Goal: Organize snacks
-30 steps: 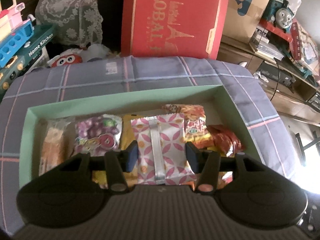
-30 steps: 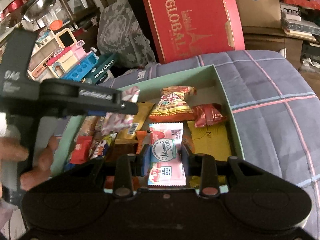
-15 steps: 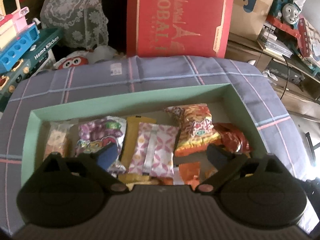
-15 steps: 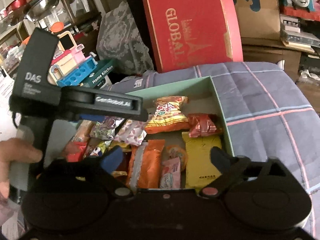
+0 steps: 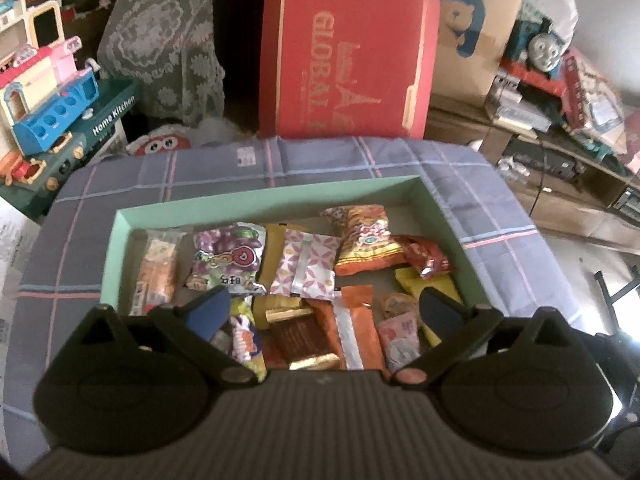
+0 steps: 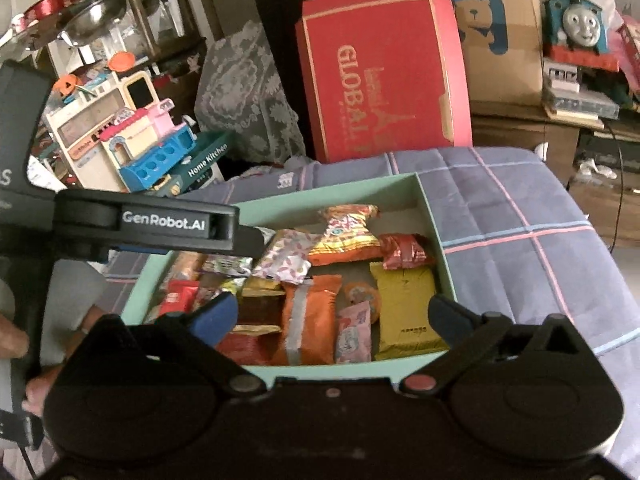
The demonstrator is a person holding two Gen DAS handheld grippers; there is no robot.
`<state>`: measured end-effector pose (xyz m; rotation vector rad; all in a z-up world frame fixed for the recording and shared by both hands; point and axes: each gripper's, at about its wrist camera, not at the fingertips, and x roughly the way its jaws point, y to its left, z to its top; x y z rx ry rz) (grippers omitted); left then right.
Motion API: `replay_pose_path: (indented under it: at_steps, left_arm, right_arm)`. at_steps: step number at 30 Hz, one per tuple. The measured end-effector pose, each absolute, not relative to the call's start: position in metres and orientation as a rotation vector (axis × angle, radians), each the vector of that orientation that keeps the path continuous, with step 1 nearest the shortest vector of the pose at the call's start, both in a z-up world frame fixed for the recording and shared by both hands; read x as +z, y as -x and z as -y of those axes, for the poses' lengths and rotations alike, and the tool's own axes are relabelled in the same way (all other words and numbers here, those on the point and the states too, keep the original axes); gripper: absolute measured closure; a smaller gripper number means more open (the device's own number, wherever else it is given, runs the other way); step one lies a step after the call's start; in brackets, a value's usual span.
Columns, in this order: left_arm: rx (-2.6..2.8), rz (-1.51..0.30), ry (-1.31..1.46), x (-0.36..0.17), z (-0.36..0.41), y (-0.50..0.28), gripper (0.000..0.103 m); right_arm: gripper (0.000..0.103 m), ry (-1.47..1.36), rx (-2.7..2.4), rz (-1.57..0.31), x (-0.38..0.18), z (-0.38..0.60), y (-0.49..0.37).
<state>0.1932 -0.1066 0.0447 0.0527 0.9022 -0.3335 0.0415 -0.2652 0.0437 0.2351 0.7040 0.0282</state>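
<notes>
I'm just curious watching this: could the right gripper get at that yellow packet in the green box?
Probably yes. The right gripper is open and empty above the green box, and the yellow packet lies flat on top by the right wall, uncovered. That wall may crowd one finger.

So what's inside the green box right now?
The green box holds loose snack packets: a pink patterned packet, an orange bar, a yellow packet. Overlapping packets hide whatever lies beneath.

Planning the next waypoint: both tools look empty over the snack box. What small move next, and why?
Probably pull both back clear of the mint-green cardboard box. The left tool and right tool have just opened; nothing sits between their jaws, and the pink-patterned packet and pale pink sachet lie inside.
</notes>
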Motion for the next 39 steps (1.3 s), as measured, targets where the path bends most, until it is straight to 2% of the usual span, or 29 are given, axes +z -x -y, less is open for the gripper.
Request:
replay_pose_path:
  at_steps: [11, 26, 39]
  left_arm:
    - [-0.342, -0.838, -0.059, 0.077, 0.084, -0.120, 0.000]
    - [-0.310, -0.876, -0.041, 0.052, 0.042, -0.061, 0.000]
    - [-0.220, -0.894, -0.042, 0.036, 0.023, -0.060, 0.000]
  right_arm:
    - [0.000, -0.215, 0.028, -0.684, 0.067, 0.248, 0.011]
    - [0.000, -0.181, 0.025, -0.735, 0.053, 0.234, 0.046]
    - [0.000, -0.155, 0.018, -0.804, 0.033, 0.236, 0.039]
